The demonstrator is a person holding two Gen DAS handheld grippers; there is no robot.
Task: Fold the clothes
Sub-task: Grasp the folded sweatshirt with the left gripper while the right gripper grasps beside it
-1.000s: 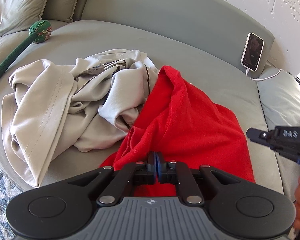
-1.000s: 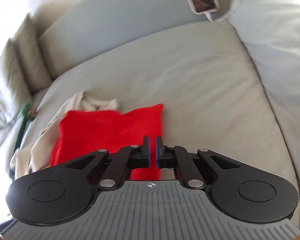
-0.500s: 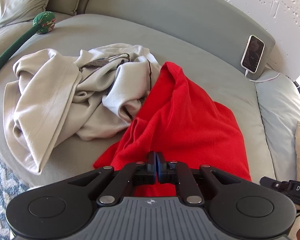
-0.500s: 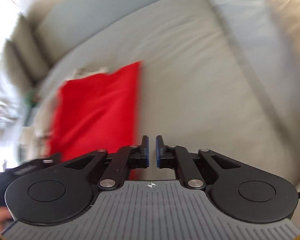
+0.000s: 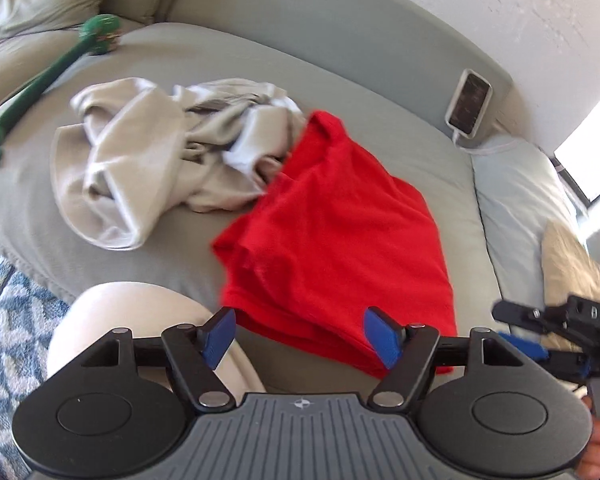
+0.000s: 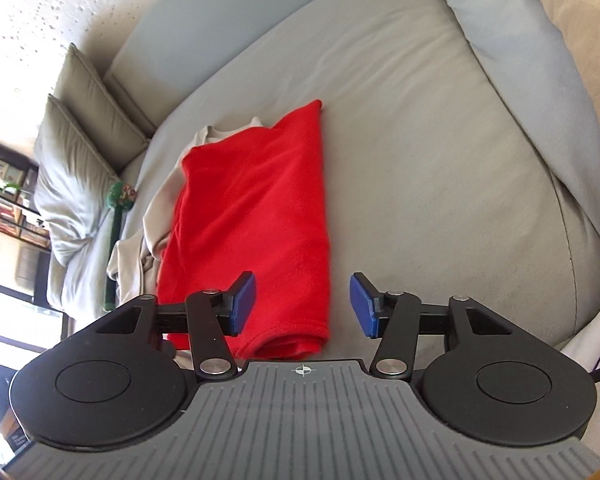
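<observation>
Red garment (image 5: 336, 232), folded on grey sofa seat (image 6: 440, 160), touching crumpled beige clothes (image 5: 140, 168); left gripper (image 5: 300, 334) and right gripper (image 6: 302, 306) just opened, nothing pinched. Risks: soft layers slumping, neighbouring beige pile snagged on next grasp

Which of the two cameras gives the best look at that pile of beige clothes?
The left wrist view: the beige clothes lie crumpled in the open beside the red garment. The right wrist view shows only edges peeking from behind it.
</observation>
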